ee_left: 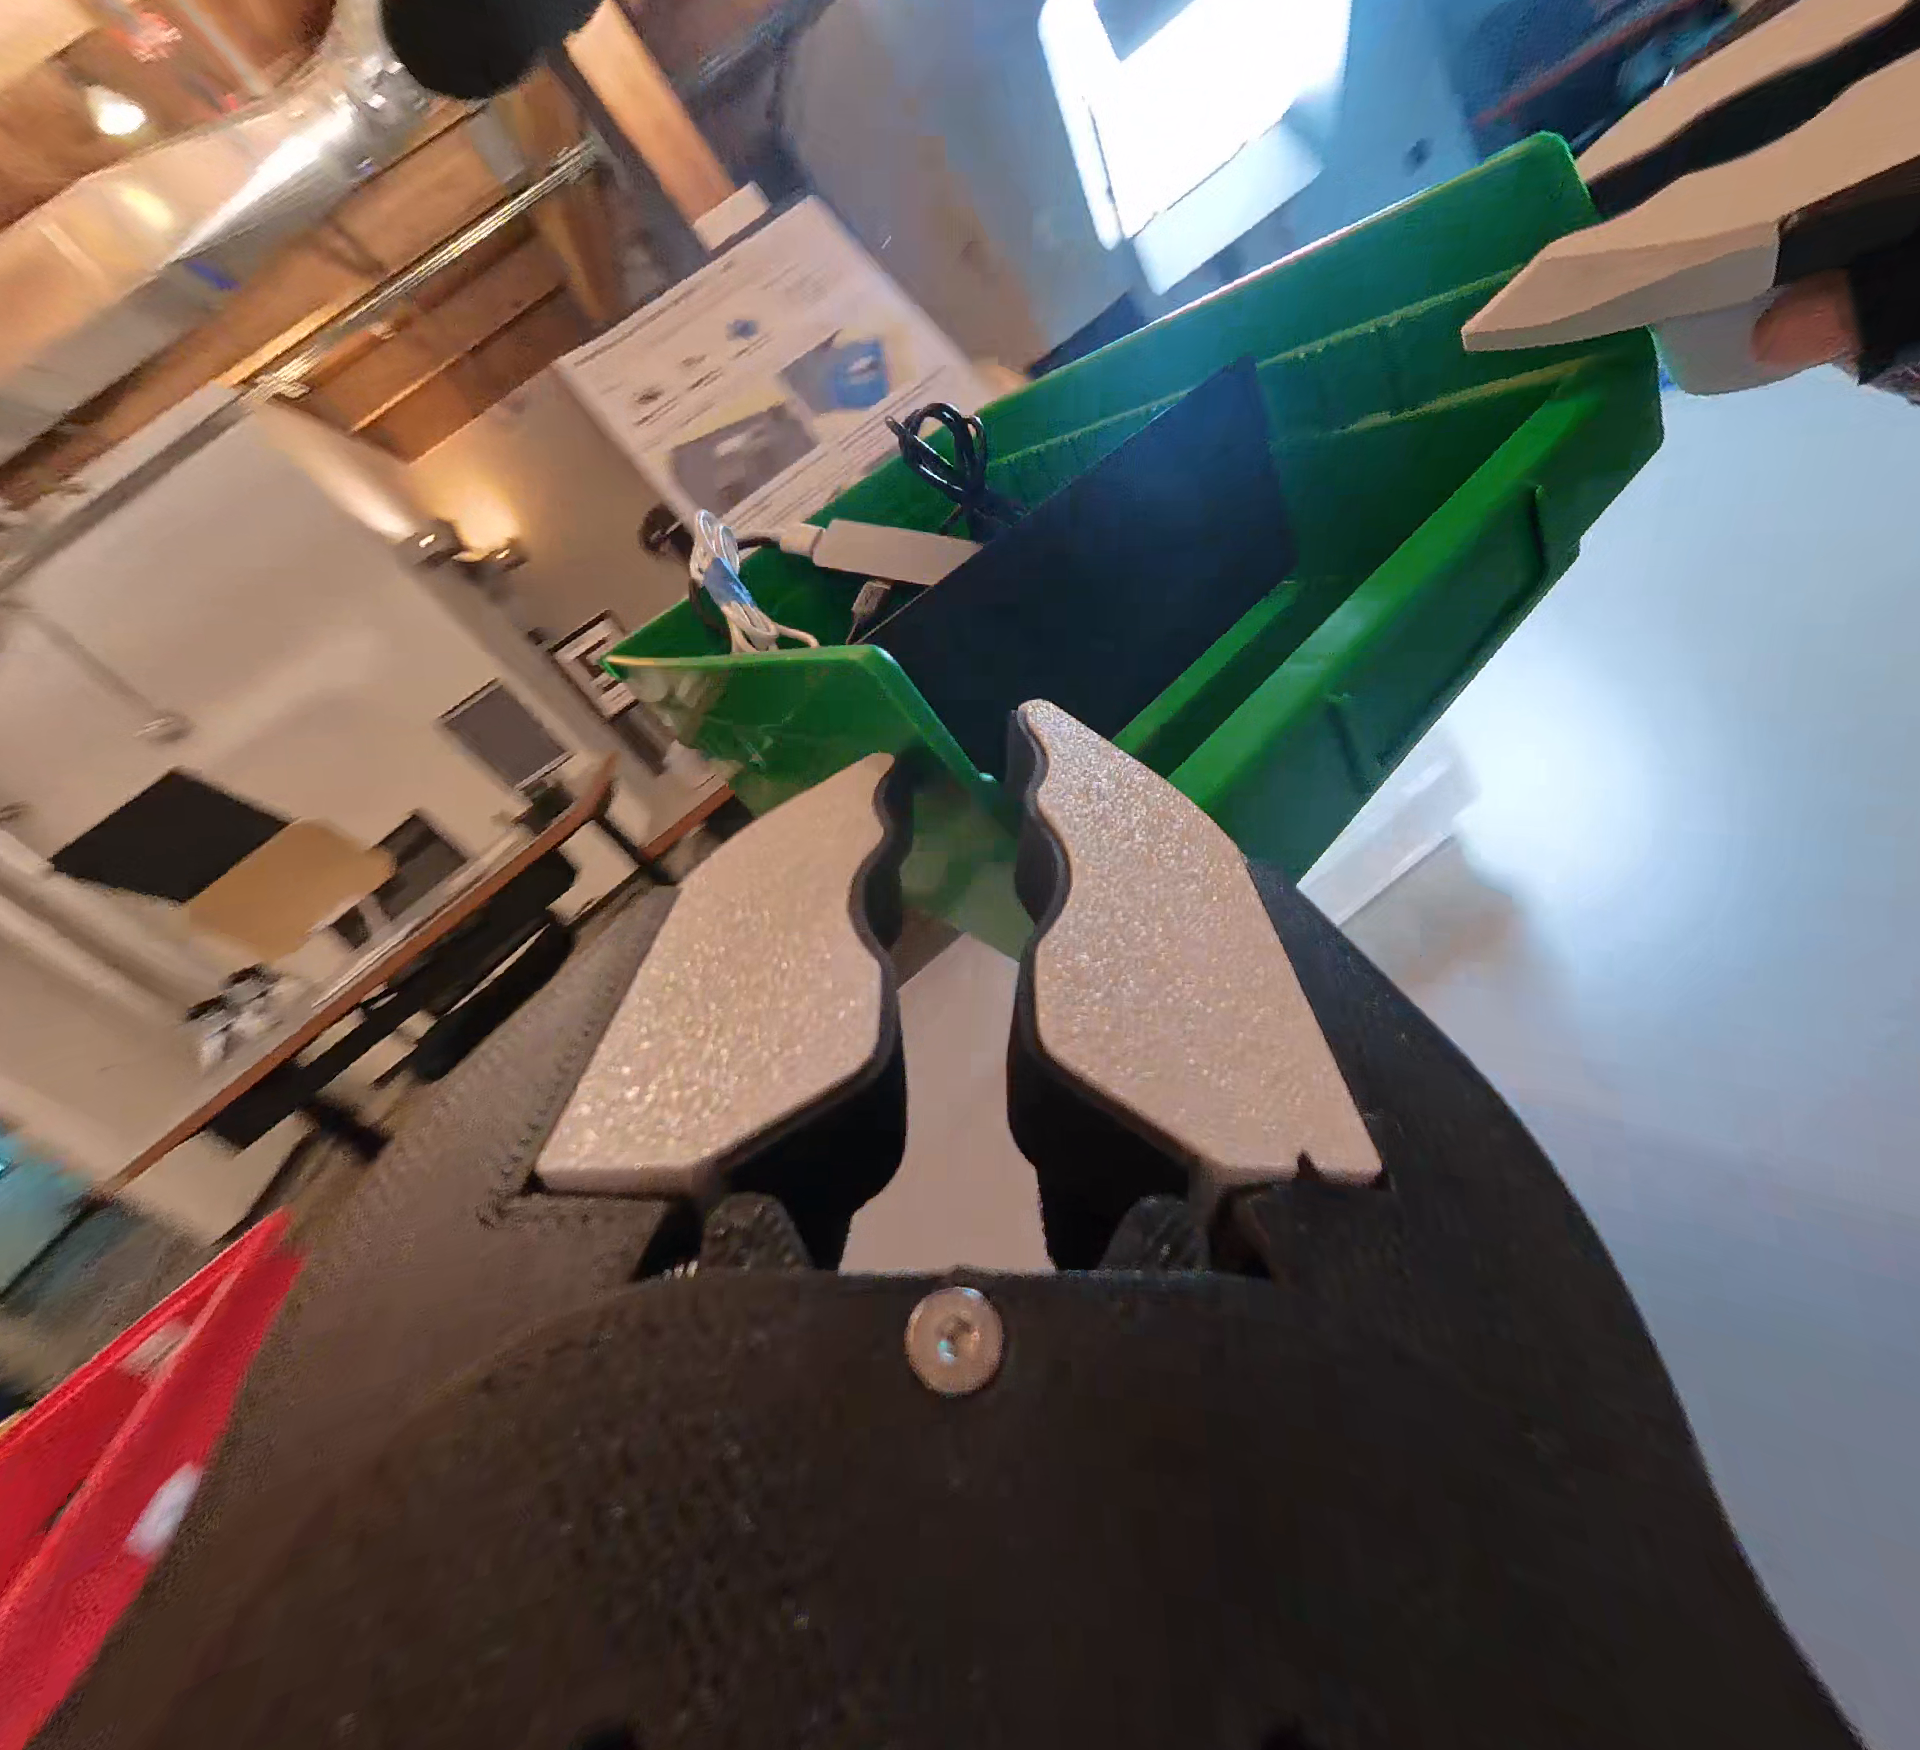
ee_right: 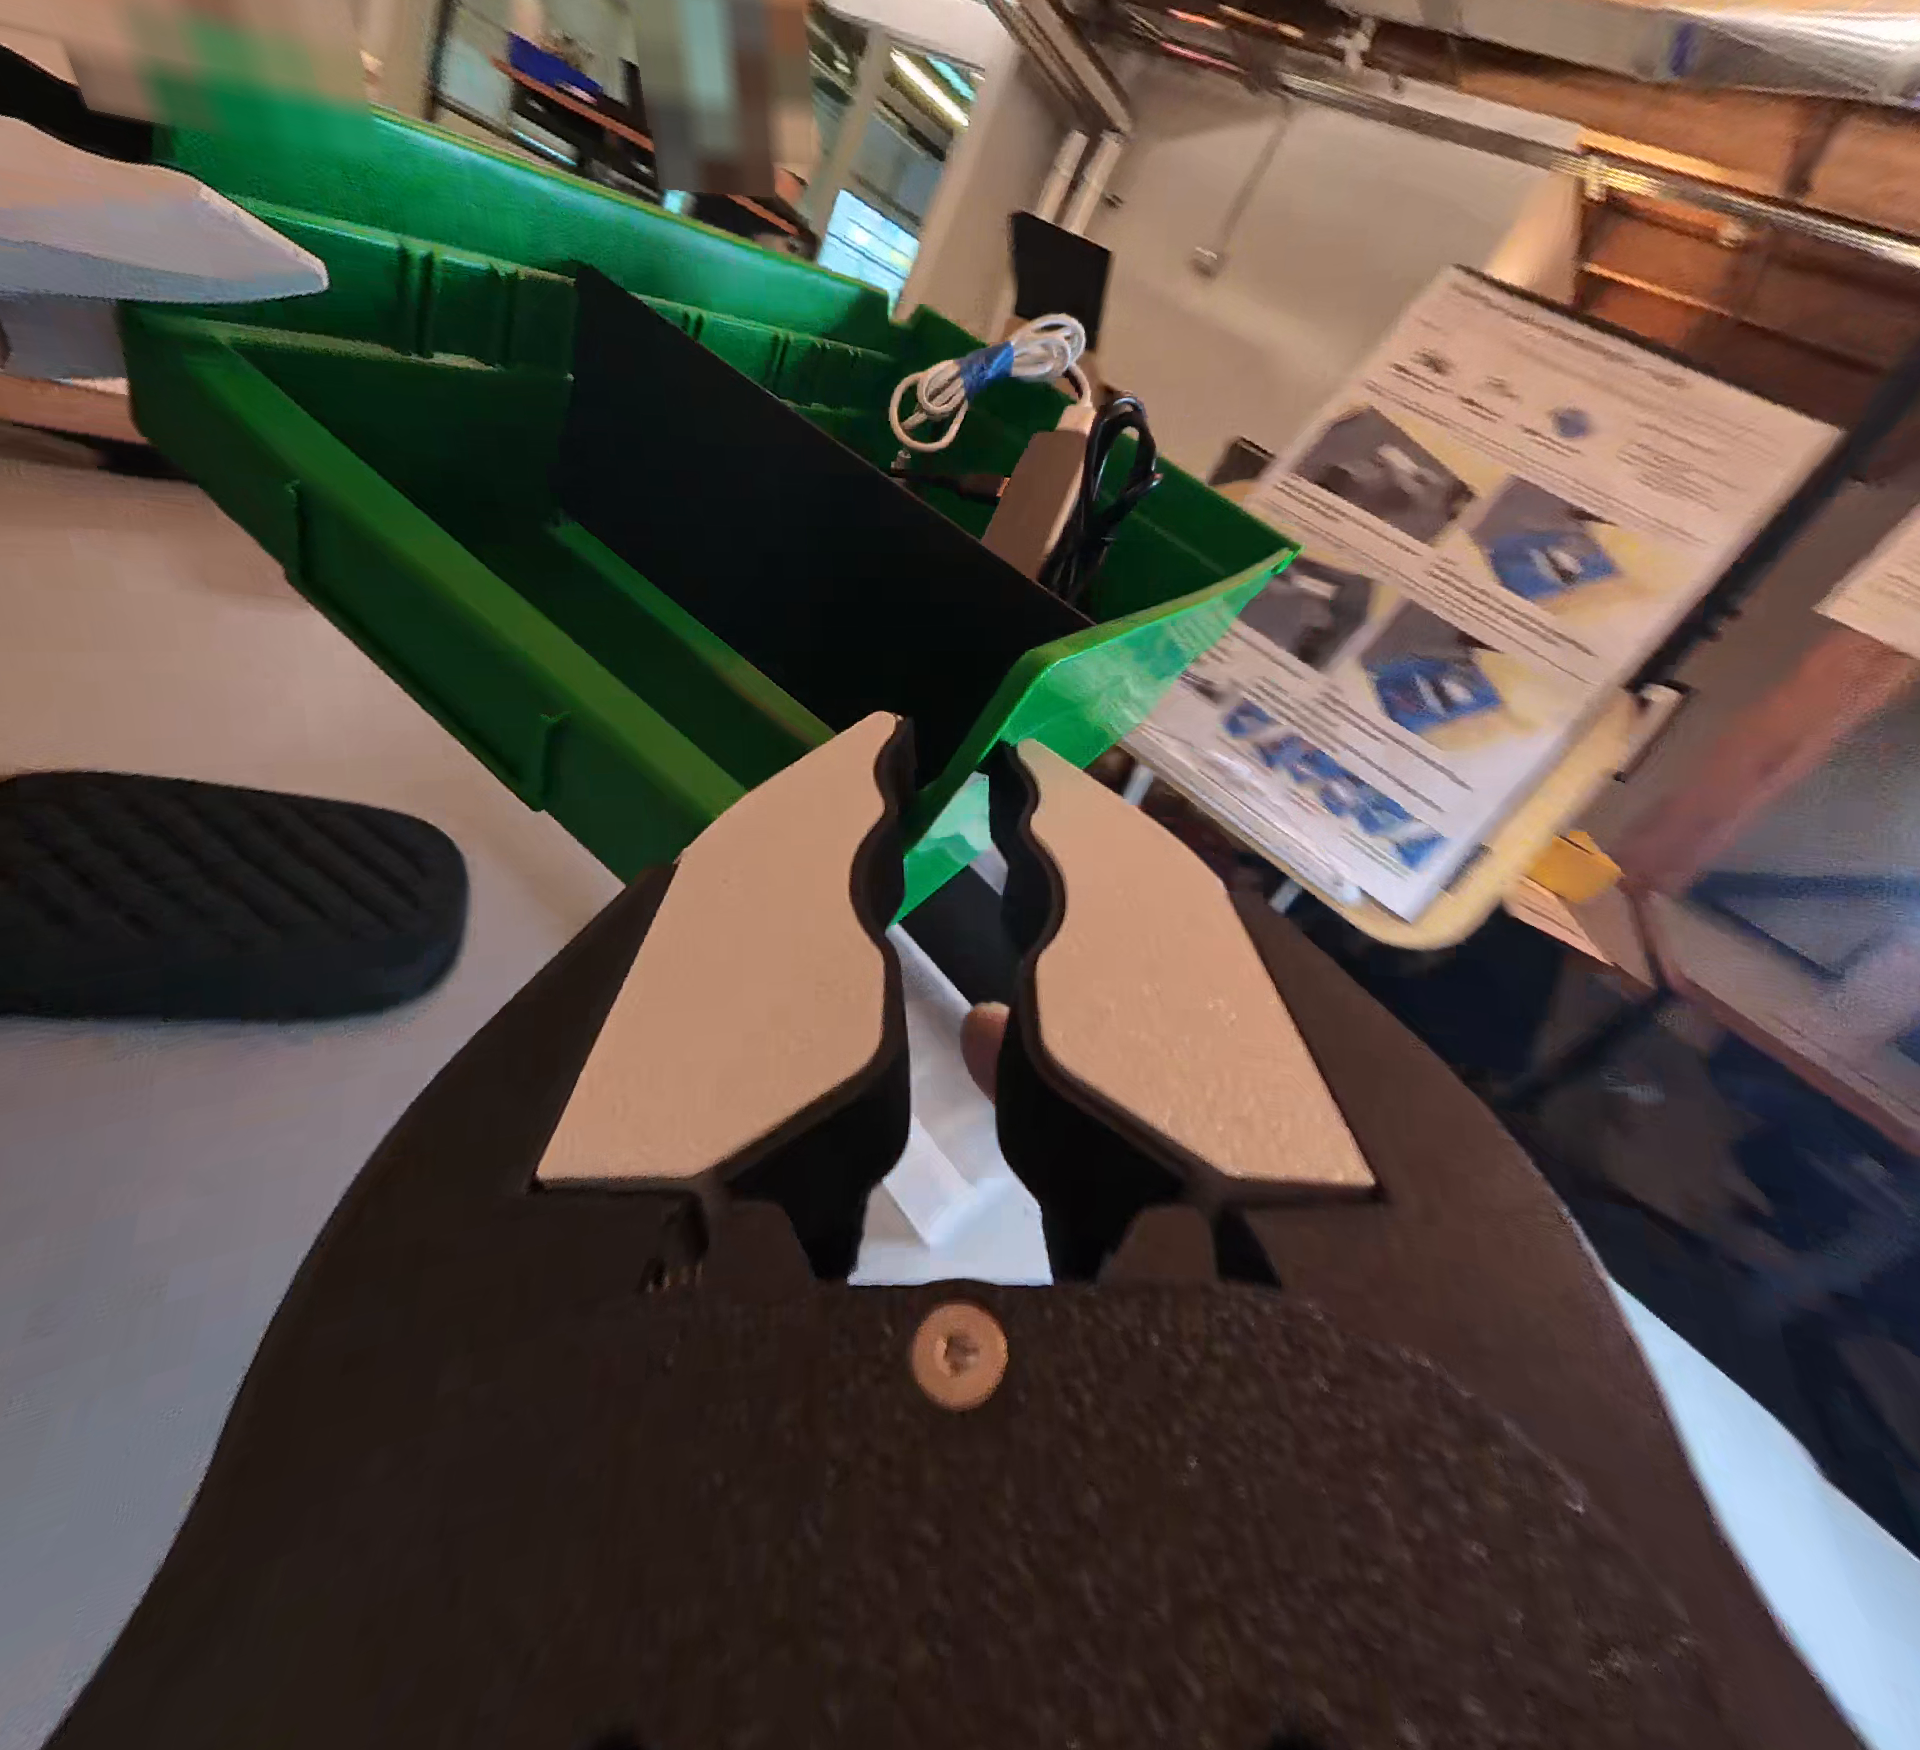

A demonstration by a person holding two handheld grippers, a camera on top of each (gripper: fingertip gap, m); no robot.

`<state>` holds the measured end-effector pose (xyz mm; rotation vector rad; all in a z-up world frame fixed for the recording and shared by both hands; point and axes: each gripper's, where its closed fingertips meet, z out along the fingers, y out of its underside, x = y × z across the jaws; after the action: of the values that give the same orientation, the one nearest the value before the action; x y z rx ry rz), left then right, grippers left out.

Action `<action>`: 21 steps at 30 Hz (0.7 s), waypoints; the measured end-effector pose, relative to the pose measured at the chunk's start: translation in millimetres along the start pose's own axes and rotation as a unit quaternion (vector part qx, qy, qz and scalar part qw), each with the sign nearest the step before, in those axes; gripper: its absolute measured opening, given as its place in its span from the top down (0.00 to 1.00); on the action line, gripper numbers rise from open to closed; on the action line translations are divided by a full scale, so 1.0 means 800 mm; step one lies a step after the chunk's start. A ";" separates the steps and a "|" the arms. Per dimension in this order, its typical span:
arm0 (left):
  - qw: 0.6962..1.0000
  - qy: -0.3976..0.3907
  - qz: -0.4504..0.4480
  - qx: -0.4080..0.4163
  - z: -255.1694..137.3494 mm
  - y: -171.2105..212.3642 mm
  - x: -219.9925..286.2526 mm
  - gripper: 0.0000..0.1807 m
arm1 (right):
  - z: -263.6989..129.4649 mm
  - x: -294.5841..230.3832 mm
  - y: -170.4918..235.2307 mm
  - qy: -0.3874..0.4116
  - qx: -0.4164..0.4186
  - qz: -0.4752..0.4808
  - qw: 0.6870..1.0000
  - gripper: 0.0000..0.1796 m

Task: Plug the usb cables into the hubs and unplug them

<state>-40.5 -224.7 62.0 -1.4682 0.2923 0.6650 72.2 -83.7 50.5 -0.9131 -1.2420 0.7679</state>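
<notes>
A green plastic bin [ee_left: 1403, 505] [ee_right: 416, 495] is held tilted above the white table. My left gripper [ee_left: 961, 744] is shut on the bin's near rim. My right gripper [ee_right: 956, 744] is shut on the bin's sloped lip. It also shows far off in the left wrist view [ee_left: 1522, 251], at the bin's other end. Inside the bin, behind a black divider [ee_left: 1091, 578] [ee_right: 779, 537], lie a slim grey hub [ee_left: 894, 552] [ee_right: 1039, 485], a coiled white cable with a blue tie [ee_left: 727, 578] [ee_right: 977, 381] and a coiled black cable [ee_left: 945, 453] [ee_right: 1117, 474].
A white table [ee_left: 1662, 869] [ee_right: 208, 1285] is under the bin. A black ribbed pad [ee_right: 208, 890] lies on it at the left. A red bin [ee_left: 104, 1492] is at the lower left. A poster board [ee_right: 1455, 557] [ee_left: 748, 381] stands beyond the bin. Left tips to right tips: about 20 centimetres.
</notes>
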 end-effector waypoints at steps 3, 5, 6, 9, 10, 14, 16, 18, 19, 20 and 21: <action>0.998 -0.035 0.028 -0.052 -0.031 0.044 -0.044 0.90 | 0.071 -0.048 0.008 -0.060 0.018 0.026 0.998 0.92; 0.994 -0.048 0.041 -0.088 -0.047 0.078 -0.061 0.90 | 0.109 -0.081 0.024 -0.097 0.021 0.049 0.994 0.92; 0.992 -0.054 0.041 -0.107 -0.053 0.096 -0.067 0.90 | 0.126 -0.097 0.034 -0.114 0.017 0.064 0.991 0.93; 0.983 -0.058 0.046 -0.165 -0.059 0.157 -0.076 0.91 | 0.166 -0.140 0.078 -0.155 -0.011 0.101 0.983 0.92; 0.981 -0.055 0.044 -0.183 -0.058 0.177 -0.075 0.91 | 0.175 -0.151 0.094 -0.165 -0.023 0.106 0.980 0.93; 0.974 -0.043 -0.007 -0.222 -0.042 0.250 -0.063 0.92 | 0.206 -0.162 0.144 -0.187 -0.077 0.130 0.971 0.91; 0.973 -0.065 -0.063 -0.215 -0.026 0.275 -0.065 0.92 | 0.219 -0.163 0.170 -0.199 -0.139 0.120 0.963 0.85; 0.960 -0.070 -0.115 -0.244 -0.011 0.309 -0.065 0.92 | 0.222 -0.158 0.187 -0.195 -0.174 0.080 0.962 0.79; 0.955 -0.074 -0.129 -0.256 -0.004 0.323 -0.065 0.90 | 0.219 -0.152 0.189 -0.190 -0.177 0.062 0.964 0.76; 0.956 -0.081 -0.136 -0.248 0.003 0.327 -0.066 0.86 | 0.214 -0.145 0.189 -0.189 -0.182 0.052 0.964 0.74; 0.958 -0.089 -0.136 -0.236 0.006 0.322 -0.070 0.83 | 0.207 -0.138 0.191 -0.192 -0.191 0.050 0.961 0.73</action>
<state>-234.1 -241.5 -116.5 -1.8447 -0.2241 0.6623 -110.2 -86.9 -121.7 -1.1827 -1.7361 0.8266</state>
